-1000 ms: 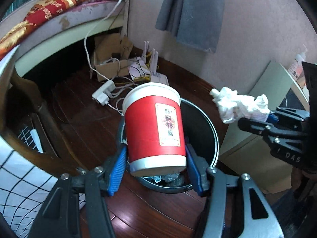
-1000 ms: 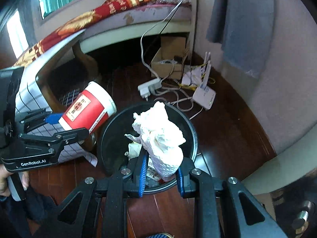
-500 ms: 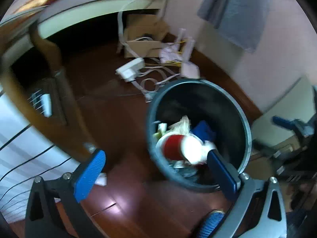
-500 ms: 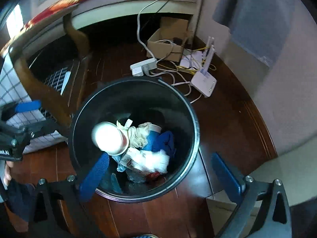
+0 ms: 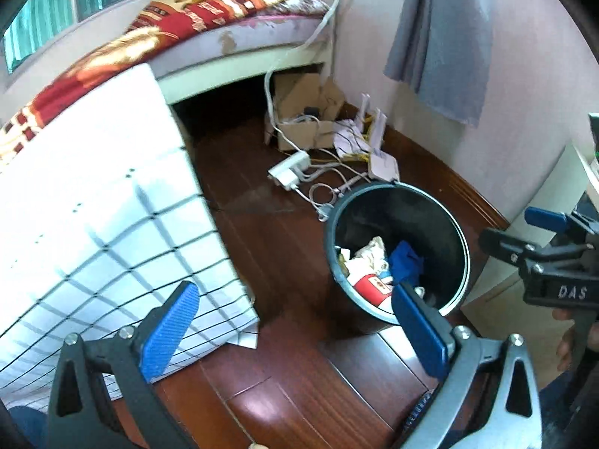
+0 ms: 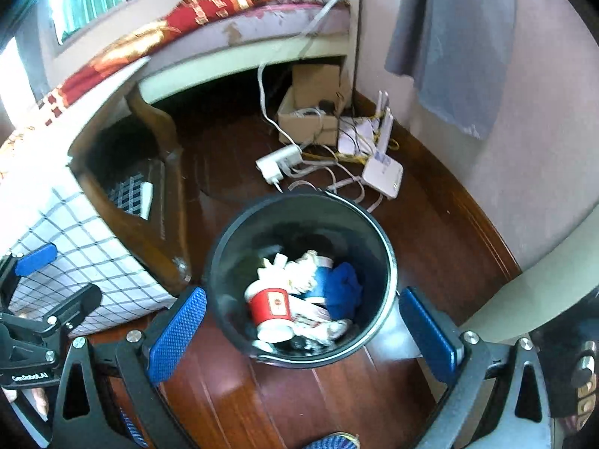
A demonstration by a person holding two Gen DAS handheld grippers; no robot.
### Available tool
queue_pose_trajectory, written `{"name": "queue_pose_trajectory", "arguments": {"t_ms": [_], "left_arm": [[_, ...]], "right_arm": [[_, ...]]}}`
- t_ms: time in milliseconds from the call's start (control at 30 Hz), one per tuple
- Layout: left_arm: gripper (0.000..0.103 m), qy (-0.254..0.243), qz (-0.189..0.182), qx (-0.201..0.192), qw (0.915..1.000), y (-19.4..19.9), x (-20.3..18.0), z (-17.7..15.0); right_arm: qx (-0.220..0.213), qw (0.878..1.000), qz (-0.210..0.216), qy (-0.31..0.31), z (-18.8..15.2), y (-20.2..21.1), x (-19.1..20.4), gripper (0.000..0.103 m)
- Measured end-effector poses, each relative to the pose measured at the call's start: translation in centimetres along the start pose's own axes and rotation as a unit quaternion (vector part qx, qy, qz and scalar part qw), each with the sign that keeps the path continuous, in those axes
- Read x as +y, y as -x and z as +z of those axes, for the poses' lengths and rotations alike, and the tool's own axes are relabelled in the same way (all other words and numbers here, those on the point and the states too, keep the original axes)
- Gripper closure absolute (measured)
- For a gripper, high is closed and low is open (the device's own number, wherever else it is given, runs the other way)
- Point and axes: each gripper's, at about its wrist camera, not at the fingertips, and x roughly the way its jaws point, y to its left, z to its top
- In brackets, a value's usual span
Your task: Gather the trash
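Dropped from the grippers a second ago, the red paper cup (image 6: 270, 306) and the white crumpled tissue (image 6: 304, 275) now lie in the black trash bin (image 6: 378, 241) on the wooden floor, and both the left gripper (image 5: 295, 331) and right gripper (image 6: 301, 331) have just been opening, jaws wide with nothing between them. Beyond the bin sit a power strip (image 6: 279, 161), a router (image 6: 383, 177) and a cardboard box (image 6: 310, 119) among cables; only the right wrist view shows the wooden table leg (image 6: 159, 121), which the checked cloth (image 5: 93, 224) hides in the left.

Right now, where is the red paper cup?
In the right wrist view the red paper cup lies on its side inside the black bin, left of the blue cloth, beside crumpled tissue.
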Motion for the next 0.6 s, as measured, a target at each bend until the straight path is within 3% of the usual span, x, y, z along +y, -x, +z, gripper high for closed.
{"name": "queue_pose_trajectory", "arguments": {"t_ms": [200,600], "left_arm": [[0.000,-0.002,0.029,-0.026,0.9992,3.6,0.8,0.0],[0.000,0.019,0.039,-0.100,0.9941,12.6,2.0,-0.5]], "right_arm": [[-0.024,0.999,-0.008,0.022,0.1,4.1,3.4,0.000],[-0.090,0.995,-0.006,0.044,0.0,14.2,7.5,0.000]]}}
